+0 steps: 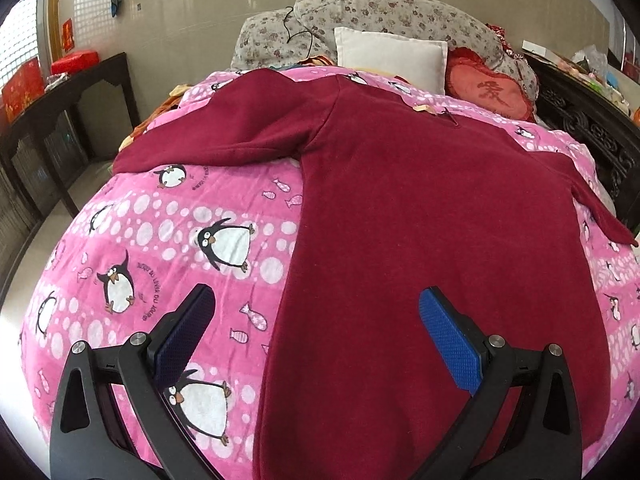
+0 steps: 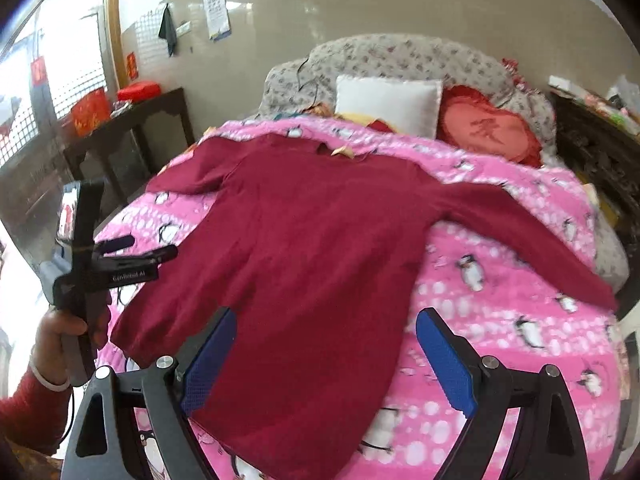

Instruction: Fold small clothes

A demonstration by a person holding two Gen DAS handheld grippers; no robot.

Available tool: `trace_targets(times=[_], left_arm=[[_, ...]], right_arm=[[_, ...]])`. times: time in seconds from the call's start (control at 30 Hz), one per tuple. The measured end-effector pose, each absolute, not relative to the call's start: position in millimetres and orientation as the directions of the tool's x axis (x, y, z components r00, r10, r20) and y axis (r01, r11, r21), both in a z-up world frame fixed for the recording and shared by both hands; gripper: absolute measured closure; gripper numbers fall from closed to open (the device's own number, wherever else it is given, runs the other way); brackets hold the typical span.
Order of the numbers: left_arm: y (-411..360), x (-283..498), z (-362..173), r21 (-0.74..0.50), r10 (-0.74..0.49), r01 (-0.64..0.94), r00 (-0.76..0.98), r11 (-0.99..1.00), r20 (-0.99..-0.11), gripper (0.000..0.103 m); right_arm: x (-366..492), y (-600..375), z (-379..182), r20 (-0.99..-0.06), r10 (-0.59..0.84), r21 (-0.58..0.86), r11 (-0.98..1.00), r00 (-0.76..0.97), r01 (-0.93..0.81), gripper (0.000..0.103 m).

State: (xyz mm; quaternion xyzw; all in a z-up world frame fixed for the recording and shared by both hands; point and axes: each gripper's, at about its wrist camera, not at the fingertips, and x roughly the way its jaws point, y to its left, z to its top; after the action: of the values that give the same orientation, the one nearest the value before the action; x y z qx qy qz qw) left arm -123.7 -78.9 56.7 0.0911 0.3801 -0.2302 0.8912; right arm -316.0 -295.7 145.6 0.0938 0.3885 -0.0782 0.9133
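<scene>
A dark red long-sleeved top (image 1: 420, 240) lies spread flat, sleeves out, on a pink penguin-print quilt (image 1: 160, 240). My left gripper (image 1: 316, 312) is open above the top's lower left hem, holding nothing. In the right wrist view the same top (image 2: 312, 248) lies across the quilt (image 2: 500, 320). My right gripper (image 2: 324, 332) is open over the top's lower right part, empty. The left gripper (image 2: 148, 248) also shows there, held in a hand at the left edge of the top, its jaws apart.
A white pillow (image 1: 390, 54), a red heart cushion (image 1: 490, 92) and a floral bedding pile (image 1: 380, 12) sit at the bed's head. A dark side table (image 1: 60, 120) with red boxes stands left. A dark carved cabinet (image 1: 592, 120) stands right.
</scene>
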Motion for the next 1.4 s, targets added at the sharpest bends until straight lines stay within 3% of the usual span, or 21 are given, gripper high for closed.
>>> trace_targets(times=[1.4], left_arm=[[-108.5,-110.9,66.7,-0.065,-0.395,0.502,0.586,0.863,-0.707,0.001]], right_arm=[[-238.0,-320.5,107.2,-0.712,-0.244,0.114,0.885,0.659,0.451,0.013]])
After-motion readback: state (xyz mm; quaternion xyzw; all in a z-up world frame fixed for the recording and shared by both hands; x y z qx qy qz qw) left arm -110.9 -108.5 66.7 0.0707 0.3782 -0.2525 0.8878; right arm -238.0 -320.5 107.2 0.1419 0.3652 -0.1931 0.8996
